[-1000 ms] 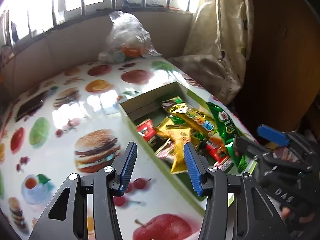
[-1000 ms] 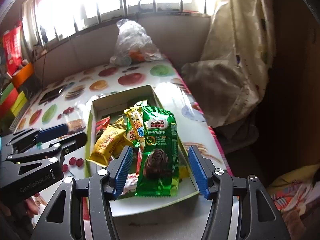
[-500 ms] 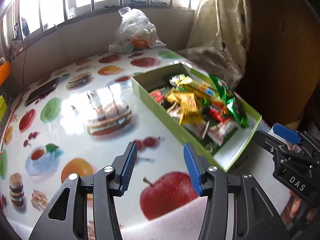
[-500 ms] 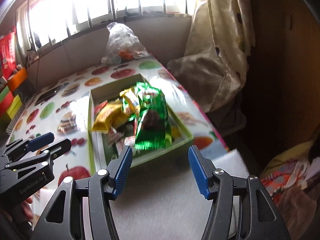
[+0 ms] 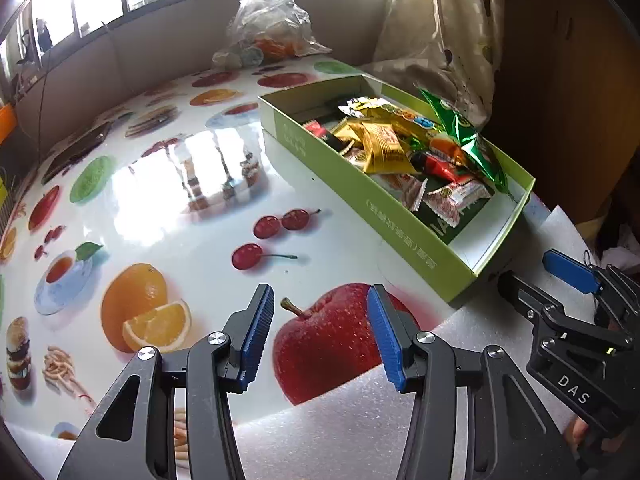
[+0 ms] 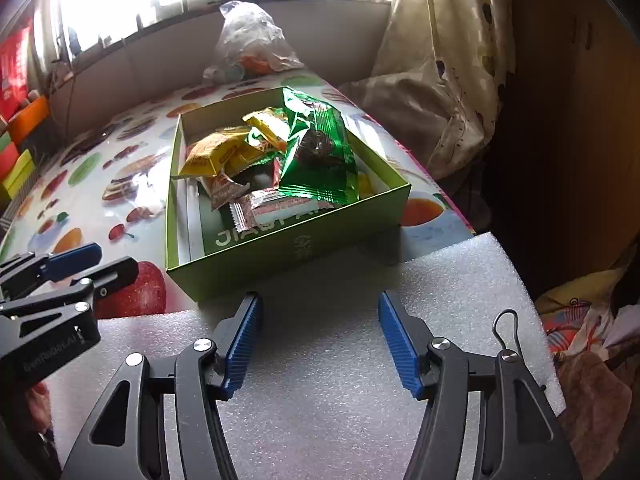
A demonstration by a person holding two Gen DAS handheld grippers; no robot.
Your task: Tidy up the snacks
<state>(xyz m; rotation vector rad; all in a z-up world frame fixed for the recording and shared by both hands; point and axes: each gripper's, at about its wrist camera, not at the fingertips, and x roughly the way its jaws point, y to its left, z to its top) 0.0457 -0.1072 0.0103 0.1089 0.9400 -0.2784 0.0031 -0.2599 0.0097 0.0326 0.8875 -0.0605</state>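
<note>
A green cardboard box [image 6: 288, 250] sits on the fruit-print table and holds several snack packets, with a green foil pack [image 6: 320, 152] and a yellow pack [image 6: 216, 152] on top. The box also shows in the left wrist view [image 5: 400, 232], with the green pack [image 5: 468, 136] at its far side. My left gripper [image 5: 320, 336] is open and empty over the printed red apple, left of the box. My right gripper [image 6: 320, 340] is open and empty over the white foam sheet [image 6: 340, 360], in front of the box.
A clear plastic bag [image 5: 268, 24] of items lies at the table's far edge by the window. A curtain [image 6: 440, 60] hangs at the right. Coloured boxes [image 6: 16, 148] stand at far left. The table's right edge drops off near cloth items [image 6: 592, 340].
Both grippers have pulled back from the box toward the near edge of the table. The snacks stay in the box. Both stay open.
</note>
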